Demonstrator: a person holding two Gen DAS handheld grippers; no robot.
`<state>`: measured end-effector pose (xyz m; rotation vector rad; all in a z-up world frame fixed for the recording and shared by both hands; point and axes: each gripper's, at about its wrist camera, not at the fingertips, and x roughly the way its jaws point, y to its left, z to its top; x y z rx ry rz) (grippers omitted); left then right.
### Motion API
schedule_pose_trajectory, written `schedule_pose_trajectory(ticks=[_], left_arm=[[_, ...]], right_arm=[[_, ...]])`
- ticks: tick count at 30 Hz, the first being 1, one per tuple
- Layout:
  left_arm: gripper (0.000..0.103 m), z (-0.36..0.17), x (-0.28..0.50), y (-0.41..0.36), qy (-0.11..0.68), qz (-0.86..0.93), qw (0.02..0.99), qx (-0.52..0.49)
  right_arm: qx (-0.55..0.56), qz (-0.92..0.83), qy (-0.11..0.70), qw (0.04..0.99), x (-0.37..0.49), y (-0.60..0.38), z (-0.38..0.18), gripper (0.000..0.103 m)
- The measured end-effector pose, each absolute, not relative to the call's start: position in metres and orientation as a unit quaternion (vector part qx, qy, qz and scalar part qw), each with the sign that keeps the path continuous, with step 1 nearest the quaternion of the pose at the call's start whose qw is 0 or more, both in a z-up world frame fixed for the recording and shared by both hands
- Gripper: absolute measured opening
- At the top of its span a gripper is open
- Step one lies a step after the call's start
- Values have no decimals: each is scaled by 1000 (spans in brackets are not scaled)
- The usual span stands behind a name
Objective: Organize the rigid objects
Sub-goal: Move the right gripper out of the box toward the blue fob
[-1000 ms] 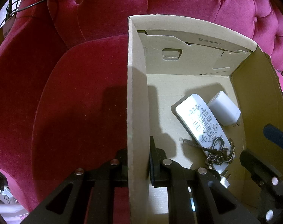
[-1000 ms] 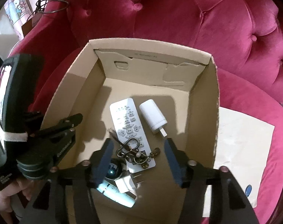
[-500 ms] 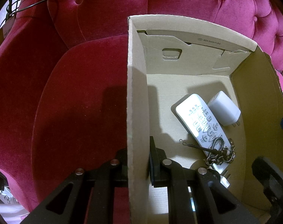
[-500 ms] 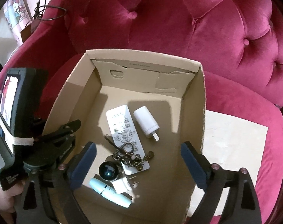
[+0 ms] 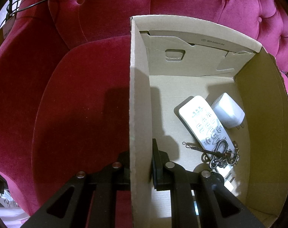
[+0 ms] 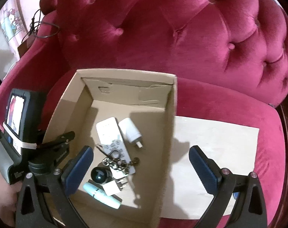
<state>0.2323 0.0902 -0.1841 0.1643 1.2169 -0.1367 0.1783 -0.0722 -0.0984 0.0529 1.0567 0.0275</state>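
Observation:
An open cardboard box [image 5: 139, 95] stands on a red sofa seat. My left gripper [image 5: 141, 159] is shut on the box's left wall, one finger inside and one outside. In the box lie a white remote [image 5: 201, 121], a white charger [image 5: 228, 113] and a metal key chain [image 5: 219, 153] across the remote's near end. My right gripper [image 6: 142, 161] hangs above the box [image 6: 170, 114], its jaws opening wide and holding nothing. Under it I see the remote [image 6: 108, 133], the key chain [image 6: 117, 161], a black round thing [image 6: 99, 176], a white plug [image 6: 113, 187] and a pale tube [image 6: 100, 195].
A pale flat sheet [image 6: 216, 152] lies on the seat right of the box. The tufted sofa back [image 6: 182, 38] rises behind. A dark cable [image 6: 43, 28] hangs at the far left. A hand [image 6: 1, 199] grips the left handle with its screen [image 6: 20, 123].
My right gripper opened wide, left the key chain on the remote, rose and pulled back, and is gone from the left wrist view. The left gripper and the box stayed put.

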Motion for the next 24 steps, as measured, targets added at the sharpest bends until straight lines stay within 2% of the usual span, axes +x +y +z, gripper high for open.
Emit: schedule_pose_trajectory(ticks=[13, 24], left_arm=[[14, -184, 232, 90, 571, -64, 815, 77], [14, -184, 233, 91, 571, -64, 815, 76]], right_arm=[[53, -33, 495, 866, 166, -131, -81, 103], [80, -98, 507, 853, 141, -194, -105, 103]])
